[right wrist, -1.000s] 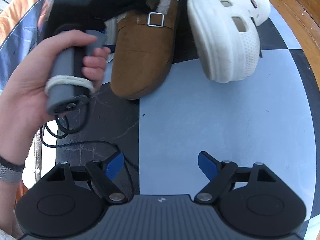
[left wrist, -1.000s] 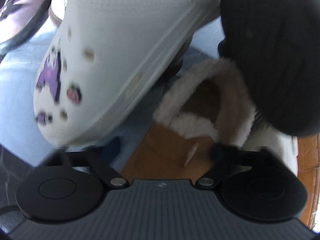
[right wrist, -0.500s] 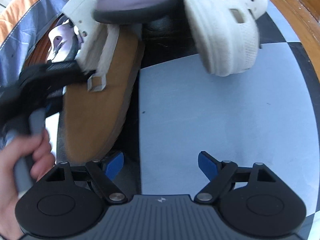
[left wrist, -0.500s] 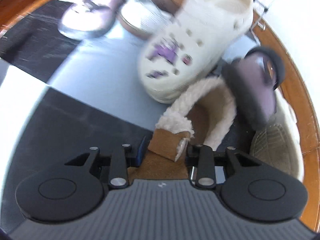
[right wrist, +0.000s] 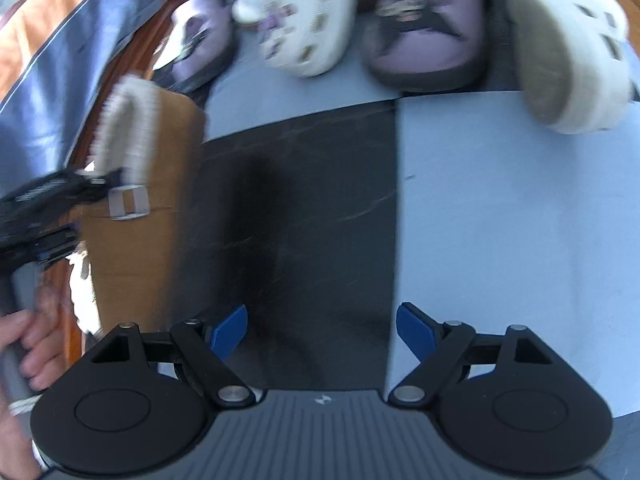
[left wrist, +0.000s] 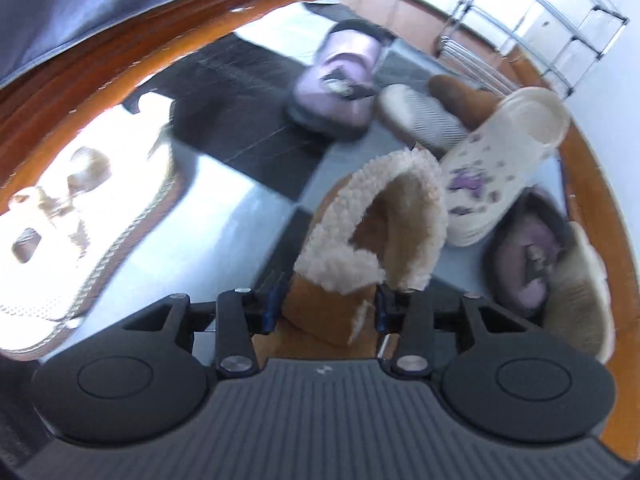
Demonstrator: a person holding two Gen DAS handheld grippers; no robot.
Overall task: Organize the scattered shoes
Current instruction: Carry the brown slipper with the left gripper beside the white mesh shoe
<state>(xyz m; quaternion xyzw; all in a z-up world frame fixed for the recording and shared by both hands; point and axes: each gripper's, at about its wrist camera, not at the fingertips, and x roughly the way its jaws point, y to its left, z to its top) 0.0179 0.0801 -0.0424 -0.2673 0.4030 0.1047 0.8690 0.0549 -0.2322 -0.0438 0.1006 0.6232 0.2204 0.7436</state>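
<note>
My left gripper (left wrist: 325, 306) is shut on the brown fleece-lined slipper (left wrist: 360, 248) and holds it off the floor; the slipper also shows at the left of the right wrist view (right wrist: 136, 200), with the left gripper (right wrist: 44, 208) clamped on its upper. My right gripper (right wrist: 320, 330) is open and empty above the dark floor tile (right wrist: 304, 208). A white clog with purple charms (left wrist: 496, 168) lies just right of the held slipper. Beyond it are a purple slide (left wrist: 340, 84) and a second brown slipper (left wrist: 464, 96).
A white clog (right wrist: 568, 52), a purple slide (right wrist: 424, 28) and a charm clog (right wrist: 308, 20) lie at the far edge of the checkered mat. A wooden floor border (left wrist: 100, 68) rings the mat. A metal rack (left wrist: 532, 36) stands at the back right. A white clog (left wrist: 60, 216) lies left.
The left gripper has lifted the brown slipper and carried it back and left, away from the pile. The right gripper stayed open, shifting slightly left over the dark tile.
</note>
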